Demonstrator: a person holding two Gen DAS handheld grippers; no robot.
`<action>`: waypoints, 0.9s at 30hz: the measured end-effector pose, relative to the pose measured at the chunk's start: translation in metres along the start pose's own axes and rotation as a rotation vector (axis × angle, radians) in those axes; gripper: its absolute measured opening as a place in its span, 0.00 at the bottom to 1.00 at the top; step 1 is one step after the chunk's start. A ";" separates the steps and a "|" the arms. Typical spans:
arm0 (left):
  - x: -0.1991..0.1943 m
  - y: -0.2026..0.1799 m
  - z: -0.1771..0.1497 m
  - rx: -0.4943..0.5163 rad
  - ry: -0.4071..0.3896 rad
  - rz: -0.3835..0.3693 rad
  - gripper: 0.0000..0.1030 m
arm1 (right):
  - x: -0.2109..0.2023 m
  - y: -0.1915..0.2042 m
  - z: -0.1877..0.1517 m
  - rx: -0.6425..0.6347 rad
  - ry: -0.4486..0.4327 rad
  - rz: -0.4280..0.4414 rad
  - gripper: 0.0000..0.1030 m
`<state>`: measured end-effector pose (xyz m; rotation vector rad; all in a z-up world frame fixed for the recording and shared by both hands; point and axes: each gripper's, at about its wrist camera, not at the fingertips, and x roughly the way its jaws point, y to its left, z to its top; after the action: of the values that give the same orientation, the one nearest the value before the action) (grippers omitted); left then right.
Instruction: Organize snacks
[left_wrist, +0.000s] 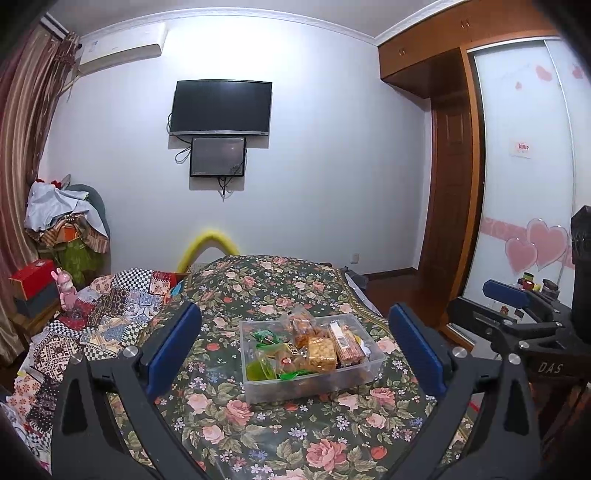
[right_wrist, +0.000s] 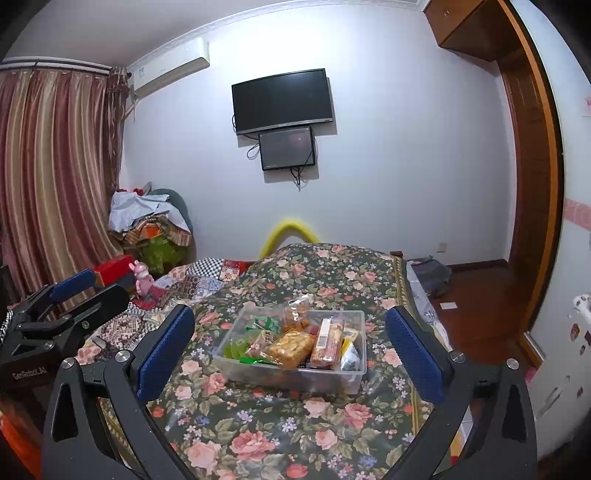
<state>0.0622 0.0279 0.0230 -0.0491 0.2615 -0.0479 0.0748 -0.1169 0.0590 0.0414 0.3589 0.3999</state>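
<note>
Both claws, left claw (left_wrist: 295, 343) and right claw (right_wrist: 291, 343), spread wide and empty short of the clear snack bin (left_wrist: 364, 373) mid-frame on the flowered bed (left_wrist: 258, 435): likely to tip on soft bedding if nudged.

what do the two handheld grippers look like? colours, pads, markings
Both match: the left gripper and right gripper have black angular frames with triangular cutouts, silver bolt heads, and long blue ribbed pads. White lettering on the bodies: "DAS" on the right, a longer blurred word on the left. No cables or sleeves visible.

A home bedroom: floral-covered bed (left_wrist: 295, 424), striped curtains (right_wrist: 55, 166), wall-mounted television (left_wrist: 221, 107), air conditioner (left_wrist: 122, 55) and wooden wardrobe (left_wrist: 443, 147).
</note>
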 end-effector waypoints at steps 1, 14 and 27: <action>0.000 0.001 0.000 -0.002 0.001 0.000 1.00 | 0.001 0.000 0.000 0.000 0.000 -0.002 1.00; 0.007 0.004 -0.002 -0.014 0.023 -0.004 1.00 | 0.004 0.000 0.001 -0.003 0.008 -0.011 1.00; 0.007 0.005 -0.003 -0.015 0.038 -0.012 1.00 | 0.005 -0.001 0.000 0.001 0.014 -0.017 1.00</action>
<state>0.0684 0.0327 0.0177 -0.0650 0.2998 -0.0587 0.0800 -0.1158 0.0575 0.0364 0.3734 0.3839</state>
